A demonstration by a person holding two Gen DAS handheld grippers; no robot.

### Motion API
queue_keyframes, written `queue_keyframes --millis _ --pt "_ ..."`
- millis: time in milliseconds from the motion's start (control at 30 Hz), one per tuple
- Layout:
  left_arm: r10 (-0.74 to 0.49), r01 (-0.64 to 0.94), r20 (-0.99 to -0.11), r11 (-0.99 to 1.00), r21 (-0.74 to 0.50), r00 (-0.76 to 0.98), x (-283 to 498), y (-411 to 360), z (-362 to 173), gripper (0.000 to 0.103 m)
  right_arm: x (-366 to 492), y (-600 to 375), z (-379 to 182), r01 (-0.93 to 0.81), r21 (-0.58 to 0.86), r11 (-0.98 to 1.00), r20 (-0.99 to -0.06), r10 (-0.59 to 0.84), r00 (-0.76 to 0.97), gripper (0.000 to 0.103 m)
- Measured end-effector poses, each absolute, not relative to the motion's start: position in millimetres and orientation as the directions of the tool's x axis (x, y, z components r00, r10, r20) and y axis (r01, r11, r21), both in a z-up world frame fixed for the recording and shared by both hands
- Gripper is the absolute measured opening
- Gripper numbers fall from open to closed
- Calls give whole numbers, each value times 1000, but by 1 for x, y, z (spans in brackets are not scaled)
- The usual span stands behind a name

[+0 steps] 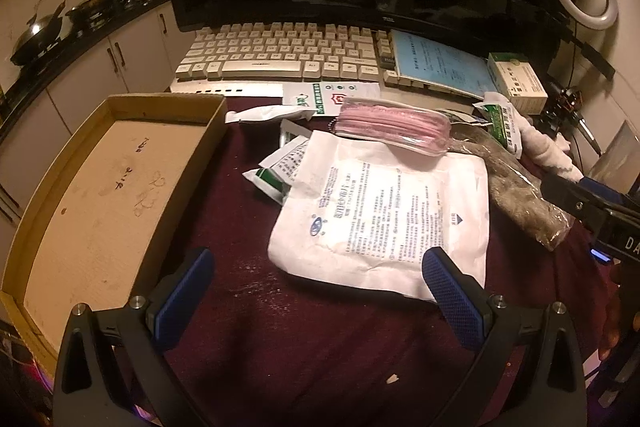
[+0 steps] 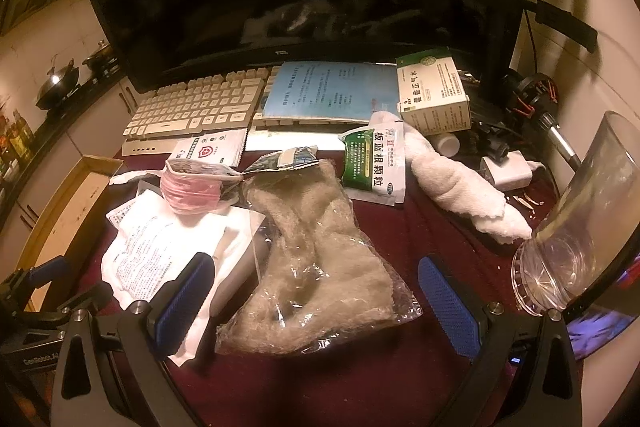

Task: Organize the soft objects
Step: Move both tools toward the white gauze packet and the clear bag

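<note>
Over the cloth, my left gripper (image 1: 316, 291) and right gripper (image 2: 316, 299) gaped empty; the slick bag (image 2: 316, 267) risked slipping.

Glass (image 2: 580, 227) cut by frame edge — packet print (image 1: 384, 211) unreadable.

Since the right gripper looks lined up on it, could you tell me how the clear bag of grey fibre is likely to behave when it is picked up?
The clear bag of grey fibre will probably sag: it lies crumpled and limp on the maroon cloth. Its glossy film may slip between the pads. It looks fluffy, so likely light.
</note>
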State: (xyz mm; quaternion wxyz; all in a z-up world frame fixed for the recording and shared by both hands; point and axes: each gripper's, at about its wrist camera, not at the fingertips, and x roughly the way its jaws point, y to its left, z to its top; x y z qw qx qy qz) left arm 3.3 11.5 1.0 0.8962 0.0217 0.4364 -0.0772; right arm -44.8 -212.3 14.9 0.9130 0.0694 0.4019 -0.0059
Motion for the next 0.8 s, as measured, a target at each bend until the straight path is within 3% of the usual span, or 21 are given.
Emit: queue_keyframes --millis 800 --pt "-182 245 -813 968 -49 553 23 -19 -19 103 -41 -216 9 65 113 991 -754 43 655 103"
